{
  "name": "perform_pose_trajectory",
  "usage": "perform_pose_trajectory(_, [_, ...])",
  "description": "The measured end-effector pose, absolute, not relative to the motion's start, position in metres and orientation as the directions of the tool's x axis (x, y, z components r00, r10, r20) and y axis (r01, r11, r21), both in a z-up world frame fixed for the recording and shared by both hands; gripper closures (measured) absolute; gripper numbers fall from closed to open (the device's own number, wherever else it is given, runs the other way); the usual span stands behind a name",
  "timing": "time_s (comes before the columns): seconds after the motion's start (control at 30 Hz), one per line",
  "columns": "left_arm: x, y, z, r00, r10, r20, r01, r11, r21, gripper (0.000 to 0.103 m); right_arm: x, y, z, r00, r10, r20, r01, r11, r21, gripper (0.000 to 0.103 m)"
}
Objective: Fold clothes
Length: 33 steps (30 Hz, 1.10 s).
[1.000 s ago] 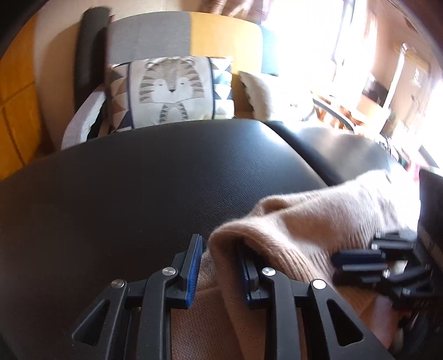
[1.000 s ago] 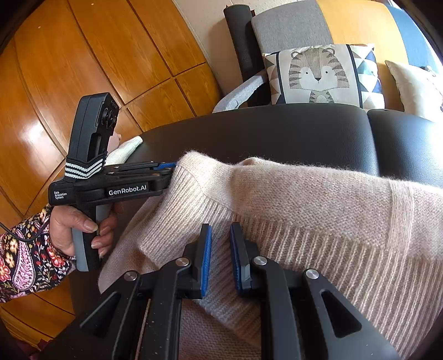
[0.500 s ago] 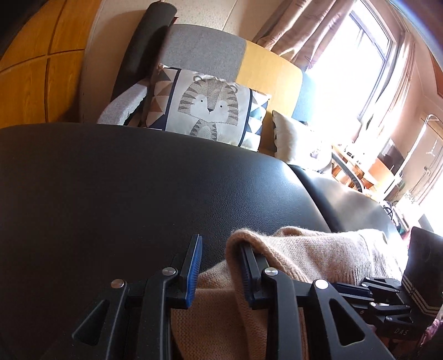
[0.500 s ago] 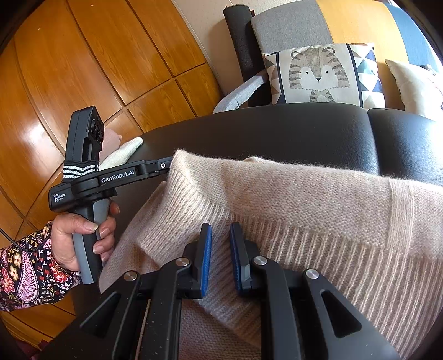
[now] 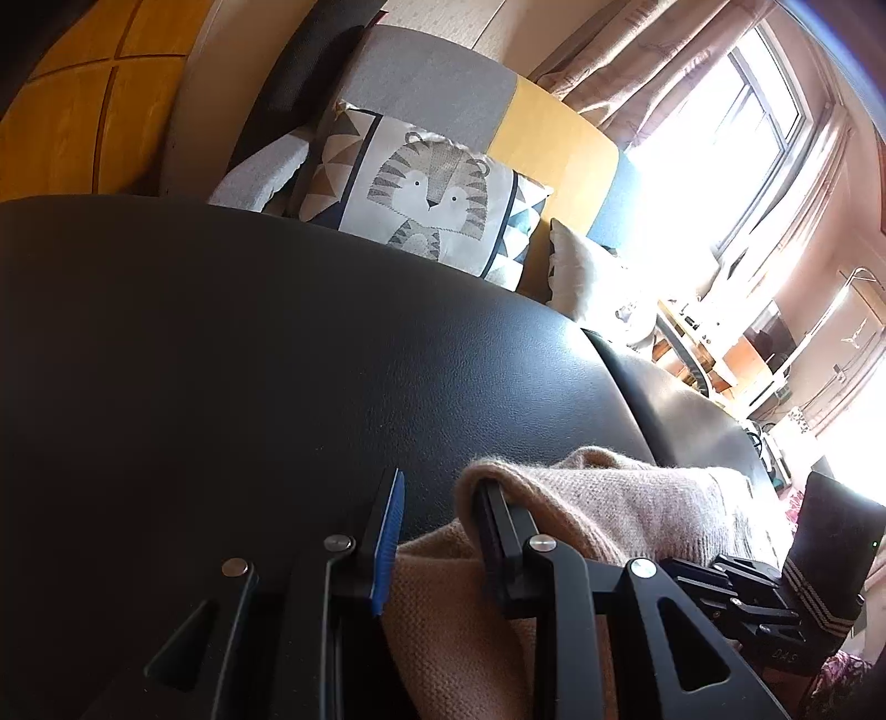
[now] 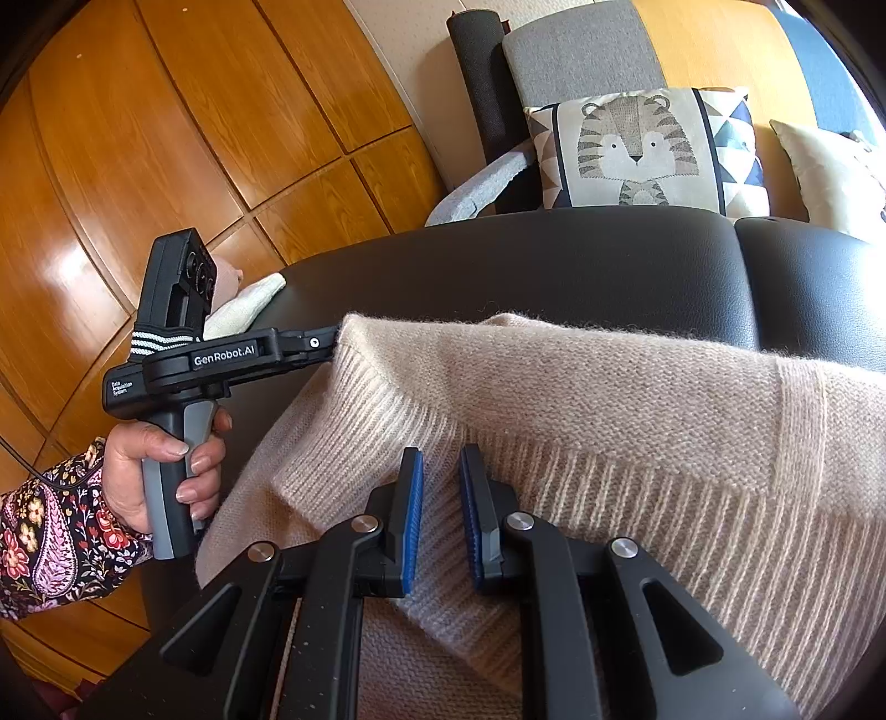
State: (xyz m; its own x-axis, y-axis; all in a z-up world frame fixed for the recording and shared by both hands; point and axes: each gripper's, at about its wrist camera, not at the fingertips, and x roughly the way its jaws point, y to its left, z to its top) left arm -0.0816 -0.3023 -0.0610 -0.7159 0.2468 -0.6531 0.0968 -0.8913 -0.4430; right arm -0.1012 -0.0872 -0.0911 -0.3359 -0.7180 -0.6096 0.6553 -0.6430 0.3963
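One beige sweater (image 6: 637, 399) lying on one black couch (image 6: 554, 260), two grippers (image 6: 440, 515) (image 6: 310, 346) showing, two cushions (image 6: 642, 149) (image 6: 825, 166) sitting behind, one hand (image 6: 160, 476) gripping.

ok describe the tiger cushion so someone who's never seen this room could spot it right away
Look past the black leather surface where the beige sweater lies, to the grey and yellow sofa behind it. The tiger cushion leans against the grey backrest. A plain cream cushion sits beside it; only this one has a striped cartoon tiger face flanked by triangle patterns.
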Motion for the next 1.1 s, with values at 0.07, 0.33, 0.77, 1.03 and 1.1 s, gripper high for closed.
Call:
perform_pose_trajectory(0.07, [-0.085, -0.298, -0.062, -0.702, 0.239, -0.671, 0.094, -0.903, -0.42, 0.076, -0.101, -0.087, -0.091, -0.336, -0.718, -0.61, 0.655, -0.643, 0.396, 0.088])
perform_pose_trajectory(0.33, [-0.089, -0.278, -0.043, -0.715, 0.144, -0.684, 0.09, -0.951, -0.295, 0.098, -0.102, -0.087, -0.092, -0.337, -0.717, -0.61, 0.656, -0.643, 0.395, 0.088])
perform_pose_trajectory(0.77, [-0.092, -0.3, -0.056, -0.641, 0.211, -0.738, 0.097, -0.931, -0.351, 0.079, -0.102, -0.088, -0.092, -0.338, -0.718, -0.608, 0.655, -0.643, 0.395, 0.088])
perform_pose_trajectory(1.03, [-0.062, -0.31, -0.037, -0.655, 0.182, -0.733, 0.148, -0.92, -0.362, 0.082, -0.101, -0.087, -0.093, -0.336, -0.722, -0.605, 0.656, -0.64, 0.4, 0.088])
perform_pose_trajectory(1.1, [-0.051, -0.3, -0.023, -0.701, 0.22, -0.678, 0.096, -0.913, -0.396, 0.082, -0.101, -0.087, -0.093, -0.335, -0.723, -0.605, 0.656, -0.64, 0.401, 0.088])
